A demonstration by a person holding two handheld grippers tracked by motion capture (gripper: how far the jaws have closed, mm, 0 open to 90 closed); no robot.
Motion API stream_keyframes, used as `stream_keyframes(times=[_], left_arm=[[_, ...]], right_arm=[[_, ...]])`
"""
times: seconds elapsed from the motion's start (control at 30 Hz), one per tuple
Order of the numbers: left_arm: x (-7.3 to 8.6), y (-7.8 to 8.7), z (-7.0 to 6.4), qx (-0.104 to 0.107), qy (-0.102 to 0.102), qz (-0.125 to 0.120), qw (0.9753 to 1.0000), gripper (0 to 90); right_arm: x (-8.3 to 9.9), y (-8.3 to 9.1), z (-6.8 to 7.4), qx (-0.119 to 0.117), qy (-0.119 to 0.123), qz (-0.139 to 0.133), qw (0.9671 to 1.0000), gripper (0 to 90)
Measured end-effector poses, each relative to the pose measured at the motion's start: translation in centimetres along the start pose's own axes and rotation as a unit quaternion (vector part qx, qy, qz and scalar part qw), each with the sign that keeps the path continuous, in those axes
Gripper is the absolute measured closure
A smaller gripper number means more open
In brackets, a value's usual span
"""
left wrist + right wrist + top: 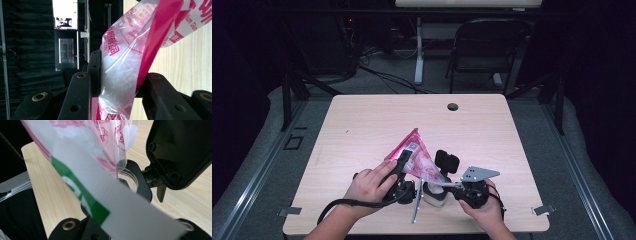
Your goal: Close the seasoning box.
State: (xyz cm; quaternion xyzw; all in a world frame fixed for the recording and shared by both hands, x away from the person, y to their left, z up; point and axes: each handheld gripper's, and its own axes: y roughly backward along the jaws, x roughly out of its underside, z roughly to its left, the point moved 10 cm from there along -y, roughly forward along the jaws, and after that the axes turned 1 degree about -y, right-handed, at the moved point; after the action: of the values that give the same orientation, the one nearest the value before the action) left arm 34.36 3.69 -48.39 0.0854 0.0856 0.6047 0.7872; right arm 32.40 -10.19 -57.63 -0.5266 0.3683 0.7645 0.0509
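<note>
Clearly, a pink-and-clear bag of white crystals is being held up off the surface, tilted, its lower corner pointing down toward a jar that is standing just in front of the right hand-held gripper.

In the left gripper view the bag is sitting between the two black jaws of the left hand-held gripper, which are pressing on it from both sides, so this hand-held gripper is closed on the bag. In the high view the left hand-held gripper is reaching up along the bag's near edge, with the left hand wrapped around its body.

In the right gripper view the bag's clear corner is hanging just above the jar's open mouth, and a white strip with green print is running across the view over the jaws. That strip is hiding the gap between them, so I cannot tell whether the right hand-held gripper is wide or narrow. A black lid-like part is standing open just beyond the jar.

The right hand is gripping its tool at the near edge of the surface, the grey plate on top.
</note>
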Motion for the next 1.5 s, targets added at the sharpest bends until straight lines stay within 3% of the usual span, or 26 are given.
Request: stream_keyframes(times=[1.0,1.5], left_arm=[[-0.04,0.06,0.12,-0.002,0.0,-0.002,1.0,69.4],[0.28,-0.05,-0.26,0.006,0.01,0.0,0.9999,69.5]], right_arm=[[-0.06,-0.01,0.07,-0.002,-0.001,-0.003,1.0,90.0],[0.0,0.03,-0.04,0.001,0.002,0.001,1.0,90.0]])
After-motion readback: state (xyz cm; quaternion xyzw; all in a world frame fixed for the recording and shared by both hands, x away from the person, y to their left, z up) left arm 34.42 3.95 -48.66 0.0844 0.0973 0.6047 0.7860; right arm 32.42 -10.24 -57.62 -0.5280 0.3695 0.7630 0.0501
